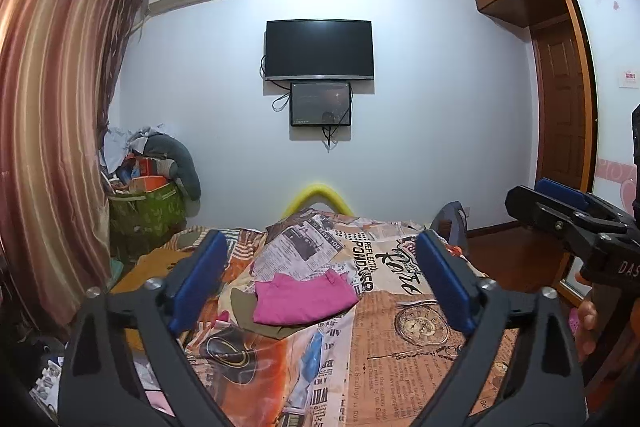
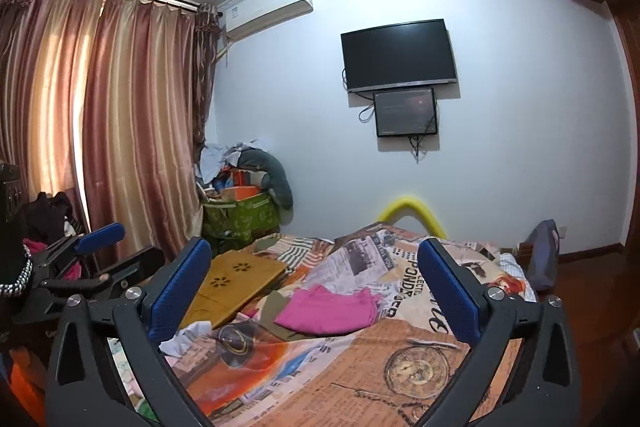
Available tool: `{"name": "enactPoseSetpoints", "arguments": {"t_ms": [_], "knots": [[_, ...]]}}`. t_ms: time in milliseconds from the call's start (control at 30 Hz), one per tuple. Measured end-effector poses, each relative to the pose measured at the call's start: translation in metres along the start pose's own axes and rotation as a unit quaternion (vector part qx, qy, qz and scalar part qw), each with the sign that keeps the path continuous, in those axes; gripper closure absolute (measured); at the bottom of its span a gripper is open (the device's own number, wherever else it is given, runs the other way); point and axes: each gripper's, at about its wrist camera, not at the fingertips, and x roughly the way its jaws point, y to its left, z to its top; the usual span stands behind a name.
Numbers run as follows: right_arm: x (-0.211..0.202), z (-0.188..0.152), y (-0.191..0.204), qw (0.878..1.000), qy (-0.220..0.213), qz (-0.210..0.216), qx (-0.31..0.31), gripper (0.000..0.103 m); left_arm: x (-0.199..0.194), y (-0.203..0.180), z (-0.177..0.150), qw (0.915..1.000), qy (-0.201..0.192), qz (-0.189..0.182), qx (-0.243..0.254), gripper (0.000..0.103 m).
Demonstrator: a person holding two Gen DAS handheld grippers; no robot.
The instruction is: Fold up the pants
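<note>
A folded pink garment [image 1: 302,297] lies on an olive-green garment [image 1: 276,325] in the middle of the bed; both show in the right wrist view too, the pink [image 2: 330,311] over the olive [image 2: 280,323]. My left gripper [image 1: 320,283] is open and empty, held above the near part of the bed, short of the clothes. My right gripper [image 2: 316,291] is open and empty, also short of them. The right gripper shows at the right edge of the left wrist view [image 1: 560,211]; the left gripper shows at the left of the right wrist view [image 2: 92,255].
The bed has a newspaper-print cover [image 1: 400,347]. A yellow wooden lap tray [image 2: 236,283] lies on its left side. A green bag [image 2: 240,219] piled with clutter stands in the far corner by the curtains [image 2: 100,127]. A wardrobe [image 1: 560,107] stands at right.
</note>
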Motion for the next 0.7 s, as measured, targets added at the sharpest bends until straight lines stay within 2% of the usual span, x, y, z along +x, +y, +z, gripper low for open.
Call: {"name": "enactPoseSetpoints", "arguments": {"t_ms": [100, 700], "knots": [[0.001, -0.001, 0.002, 1.000, 0.004, -0.013, -0.008, 0.000, -0.001, -0.002, -0.002, 1.0000, 0.000, -0.005, -0.001, 0.003], [-0.006, -0.015, 0.003, 1.000, 0.015, -0.012, -0.012, 0.000, 0.000, -0.001, -0.006, 0.9999, 0.005, -0.012, -0.007, 0.001]]}}
